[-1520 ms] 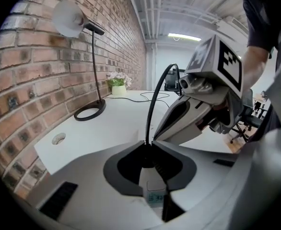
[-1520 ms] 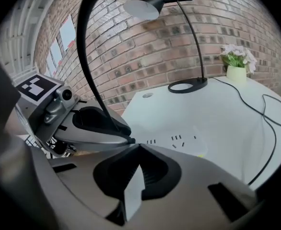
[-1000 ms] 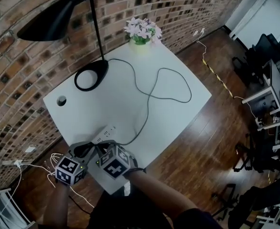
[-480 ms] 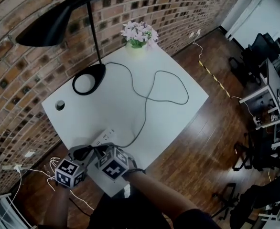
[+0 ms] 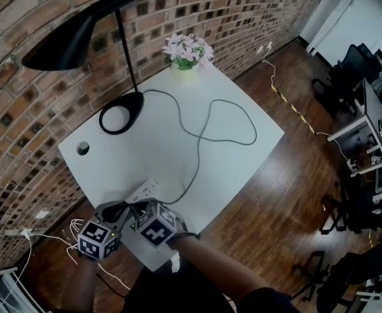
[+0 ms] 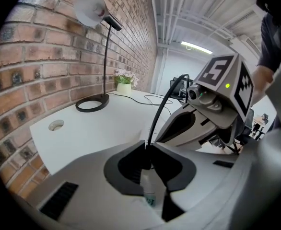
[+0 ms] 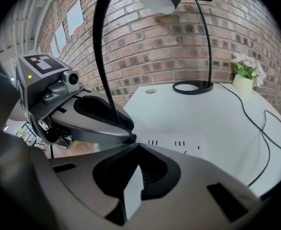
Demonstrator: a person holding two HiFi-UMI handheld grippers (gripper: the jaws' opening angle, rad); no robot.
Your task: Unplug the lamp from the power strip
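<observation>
The black lamp [image 5: 119, 117] stands at the table's far left, and its black cord [image 5: 207, 126] loops across the top toward the white power strip [image 5: 144, 190] near the front edge. Both grippers meet at the strip's near end. My left gripper [image 6: 147, 145] is shut on the black cord, which rises from its tips and arches over the other gripper. My right gripper [image 7: 136, 145] has its jaws drawn together, with a thin white piece in the slot. The strip's slots [image 7: 179, 143] lie just past the tips. The plug itself is hidden.
A pot of pale flowers [image 5: 186, 49] sits at the far corner of the white table [image 5: 243, 149], by the brick wall. A round cable hole [image 5: 82, 148] is near the left edge. White cables [image 5: 54, 237] trail on the wooden floor at left. Desks and chairs [image 5: 360, 142] stand at right.
The head view has shifted slightly. Both grippers stay together at the strip's near end, a little lower in the picture. The cord's lie on the table looks the same.
</observation>
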